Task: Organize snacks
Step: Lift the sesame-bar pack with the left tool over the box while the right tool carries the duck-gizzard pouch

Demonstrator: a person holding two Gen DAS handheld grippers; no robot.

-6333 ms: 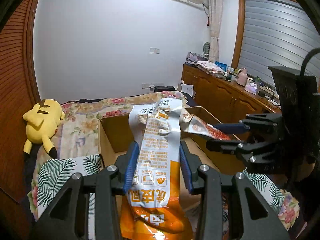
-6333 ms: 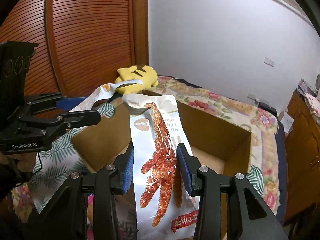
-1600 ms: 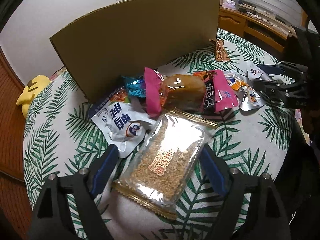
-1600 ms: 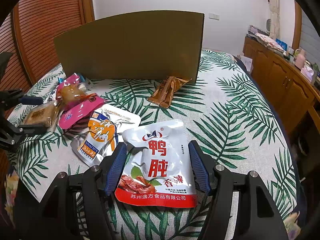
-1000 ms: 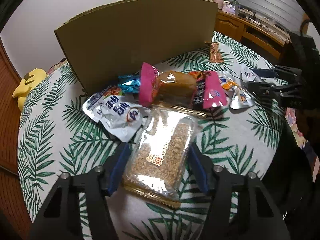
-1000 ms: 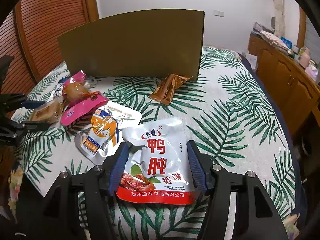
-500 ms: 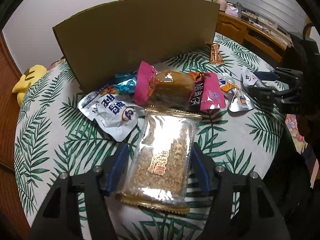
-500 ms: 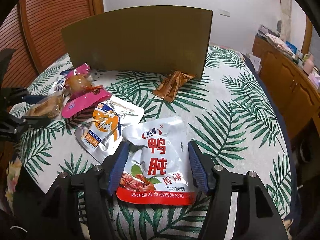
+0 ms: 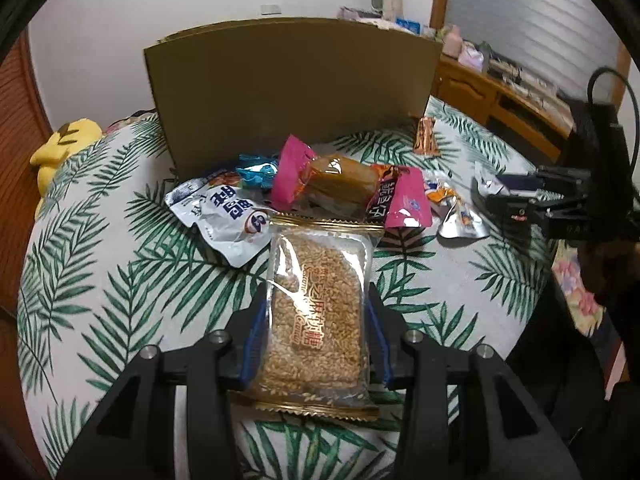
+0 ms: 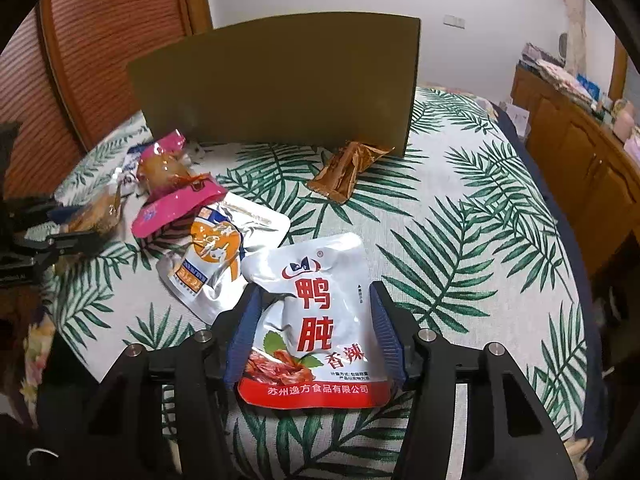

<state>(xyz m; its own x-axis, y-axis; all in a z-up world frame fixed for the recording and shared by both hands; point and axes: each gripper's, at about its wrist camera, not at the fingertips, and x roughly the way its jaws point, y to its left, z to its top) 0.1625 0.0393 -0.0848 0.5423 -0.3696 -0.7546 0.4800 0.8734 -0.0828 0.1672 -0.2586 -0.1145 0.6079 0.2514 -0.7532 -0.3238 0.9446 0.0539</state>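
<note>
A home bedroom: leaf-print bedspread (image 10: 480, 220), plush toy (image 9: 66, 140), wooden sideboard (image 10: 580, 152).

**Bedroom backdrop**

White wall (image 9: 160, 12) behind. Slatted wooden door (image 10: 108, 40) at one side. Wooden cabinets (image 10: 580, 152) along the other, cluttered on top. Ribbed blind (image 9: 520, 12) above. Bed under palm-leaf spread (image 10: 480, 208). Dim indoor light.

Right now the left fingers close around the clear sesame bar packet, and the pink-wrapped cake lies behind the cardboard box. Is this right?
Not quite. The pink-wrapped cake lies in front of the cardboard box, as the left wrist view shows. The left fingers do flank the clear sesame bar packet.
</note>
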